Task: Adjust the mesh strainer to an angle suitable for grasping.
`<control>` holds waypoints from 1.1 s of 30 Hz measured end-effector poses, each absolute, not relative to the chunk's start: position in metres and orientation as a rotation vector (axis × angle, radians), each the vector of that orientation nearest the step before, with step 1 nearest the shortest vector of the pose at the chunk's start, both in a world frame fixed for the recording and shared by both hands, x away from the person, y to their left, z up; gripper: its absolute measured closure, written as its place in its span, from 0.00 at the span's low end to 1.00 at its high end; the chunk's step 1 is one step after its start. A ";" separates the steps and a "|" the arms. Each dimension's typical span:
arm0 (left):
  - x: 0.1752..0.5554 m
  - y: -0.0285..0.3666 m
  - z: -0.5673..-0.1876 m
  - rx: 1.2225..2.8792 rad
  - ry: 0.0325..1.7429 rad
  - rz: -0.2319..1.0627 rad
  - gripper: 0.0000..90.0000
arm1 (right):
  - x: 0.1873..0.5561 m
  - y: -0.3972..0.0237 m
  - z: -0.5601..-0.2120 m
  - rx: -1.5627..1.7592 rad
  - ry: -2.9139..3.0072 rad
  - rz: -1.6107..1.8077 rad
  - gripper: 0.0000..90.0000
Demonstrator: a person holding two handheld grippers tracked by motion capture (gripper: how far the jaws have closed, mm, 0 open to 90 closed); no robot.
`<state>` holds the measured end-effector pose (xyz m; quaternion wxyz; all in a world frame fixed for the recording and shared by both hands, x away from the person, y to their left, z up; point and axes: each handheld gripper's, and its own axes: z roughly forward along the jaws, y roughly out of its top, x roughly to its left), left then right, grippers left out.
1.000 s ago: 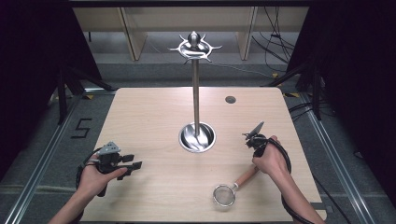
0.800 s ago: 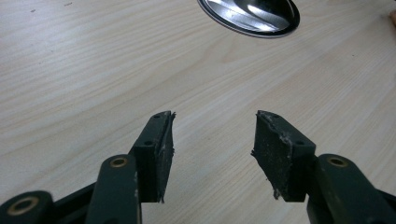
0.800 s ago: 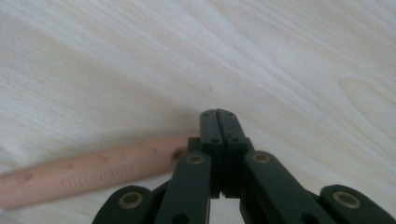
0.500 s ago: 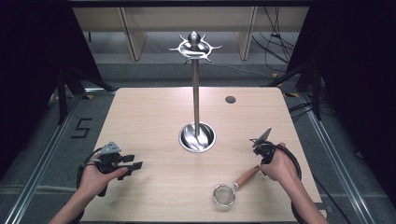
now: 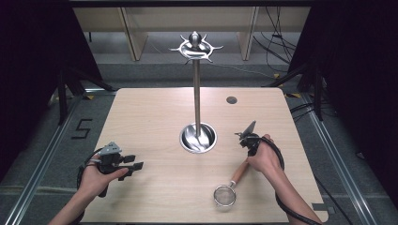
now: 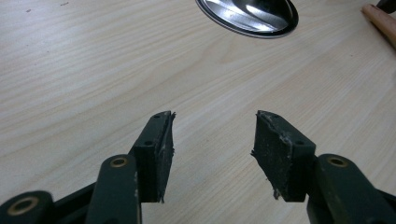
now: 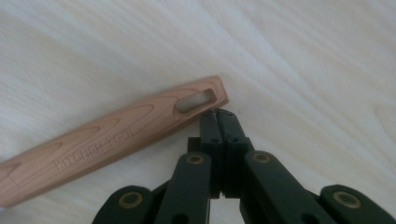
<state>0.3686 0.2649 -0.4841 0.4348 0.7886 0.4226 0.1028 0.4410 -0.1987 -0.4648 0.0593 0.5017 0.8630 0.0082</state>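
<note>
Small strainer (image 5: 225,194) w/ wooden handle (image 7: 107,135) lies flat near the tabletop's (image 5: 155,112) front-right corner, mesh bowl toward the front edge, handle angled up-right. Right gripper (image 7: 219,116) has jaws pressed together, empty, tips just beside the handle's slotted end. Left gripper (image 6: 212,135), near the front-left corner, has jaws apart over bare wood. Metal stand (image 5: 197,84) sits mid-tabletop.

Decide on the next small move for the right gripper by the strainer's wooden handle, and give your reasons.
Probably open the right gripper and straddle the wooden handle. Its jaws are shut with nothing between them, and their tips sit just beside the handle's slotted end, while the strainer lies flat on the table.
</note>
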 end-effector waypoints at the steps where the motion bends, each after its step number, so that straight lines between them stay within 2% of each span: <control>1: 0.369 0.265 -0.484 1.963 1.052 0.256 0.51 | 0.441 -0.199 -0.465 1.519 2.613 0.025 1.00; 14: 0.368 0.265 -0.483 1.969 1.052 0.249 0.51 | 0.446 -0.151 -0.461 1.374 2.662 0.255 1.00; 19: 0.369 0.266 -0.484 1.969 1.054 0.253 0.51 | 0.440 -0.145 -0.453 1.389 2.646 0.307 1.00; 21: 0.369 0.266 -0.484 1.975 1.055 0.248 0.51 | 0.438 -0.150 -0.445 1.403 2.609 0.334 0.97; 22: 0.370 0.265 -0.485 1.971 1.055 0.249 0.51 | 0.432 -0.156 -0.439 1.521 2.553 0.353 0.89; 23: 0.370 0.265 -0.484 1.979 1.050 0.245 0.51 | 0.432 -0.156 -0.439 1.521 2.553 0.353 0.89; 24: 0.370 0.263 -0.485 1.970 1.053 0.248 0.51 | 0.428 -0.165 -0.435 1.637 2.526 0.356 0.80; 28: 0.371 0.262 -0.486 1.985 1.054 0.242 0.51 | 0.419 -0.177 -0.439 1.694 2.513 0.404 0.73; 30: 0.368 0.263 -0.486 1.993 1.060 0.235 0.51 | 0.410 -0.176 -0.439 1.896 2.463 0.399 0.65; 33: 0.366 0.266 -0.485 1.967 1.068 0.253 0.51 | 0.406 -0.171 -0.441 1.964 2.431 0.410 0.61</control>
